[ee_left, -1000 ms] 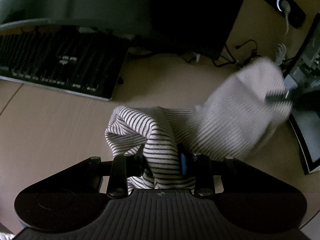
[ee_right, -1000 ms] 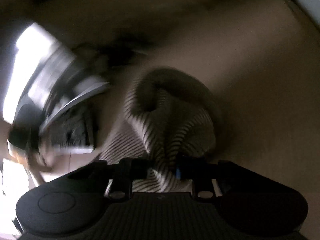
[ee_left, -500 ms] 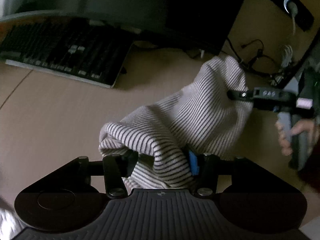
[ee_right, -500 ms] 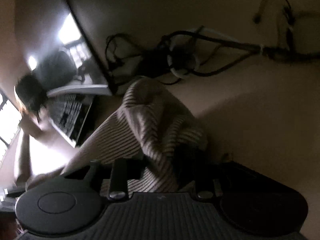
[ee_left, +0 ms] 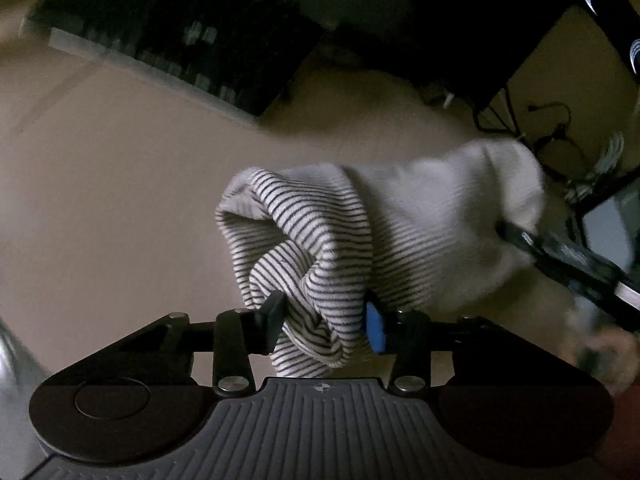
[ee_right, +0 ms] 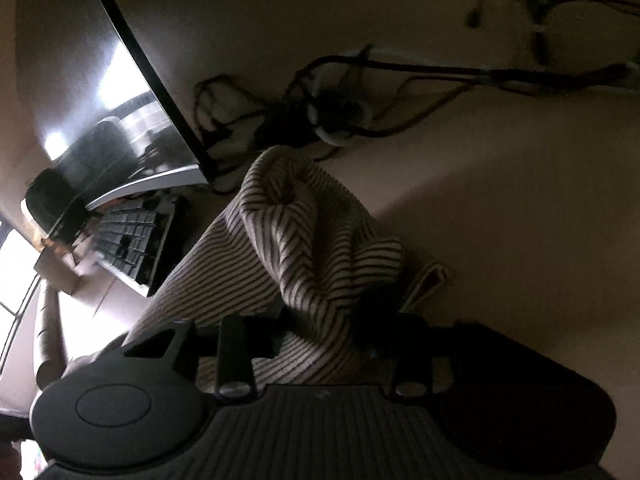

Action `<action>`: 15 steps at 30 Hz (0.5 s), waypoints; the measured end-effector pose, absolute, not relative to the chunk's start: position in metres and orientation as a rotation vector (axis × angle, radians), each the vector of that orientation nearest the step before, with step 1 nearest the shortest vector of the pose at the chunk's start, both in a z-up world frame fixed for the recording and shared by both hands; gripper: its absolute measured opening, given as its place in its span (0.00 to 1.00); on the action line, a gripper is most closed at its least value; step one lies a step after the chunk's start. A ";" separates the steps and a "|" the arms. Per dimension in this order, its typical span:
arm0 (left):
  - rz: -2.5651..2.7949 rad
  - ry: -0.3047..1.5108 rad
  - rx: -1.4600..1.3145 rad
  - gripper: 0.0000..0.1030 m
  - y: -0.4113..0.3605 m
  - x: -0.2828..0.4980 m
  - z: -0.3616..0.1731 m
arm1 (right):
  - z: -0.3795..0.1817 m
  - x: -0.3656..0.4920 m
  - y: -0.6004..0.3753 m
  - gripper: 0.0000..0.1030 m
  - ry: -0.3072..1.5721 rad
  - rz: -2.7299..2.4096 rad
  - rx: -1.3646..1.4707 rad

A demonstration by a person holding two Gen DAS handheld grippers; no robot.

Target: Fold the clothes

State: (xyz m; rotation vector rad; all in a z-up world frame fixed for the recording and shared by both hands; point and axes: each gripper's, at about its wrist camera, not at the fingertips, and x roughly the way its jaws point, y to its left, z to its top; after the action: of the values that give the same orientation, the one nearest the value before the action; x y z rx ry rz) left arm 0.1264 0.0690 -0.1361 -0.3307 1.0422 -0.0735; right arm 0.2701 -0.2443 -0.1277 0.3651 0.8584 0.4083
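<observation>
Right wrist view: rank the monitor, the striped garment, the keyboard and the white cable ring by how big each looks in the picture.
1. Striped garment and monitor: look alike in area, and the garment is nearer the camera, so unranked.
2. Keyboard.
3. White cable ring, smallest.

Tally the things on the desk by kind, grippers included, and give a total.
Striped garment: 1
Keyboard: 1
Monitor: 1
Cable tangle: 1
Hand-held grippers: 2, left, right
Total: 6
</observation>
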 end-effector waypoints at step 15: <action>-0.212 0.881 -0.172 0.35 0.079 0.183 -0.086 | -0.130 0.186 -0.237 0.35 0.794 0.237 0.388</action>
State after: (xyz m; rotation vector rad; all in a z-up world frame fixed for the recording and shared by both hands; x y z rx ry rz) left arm 0.1834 0.0794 -0.0860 -0.1720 0.8806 -0.2119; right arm 0.1863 -0.2369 -0.1304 0.3885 0.7937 0.2369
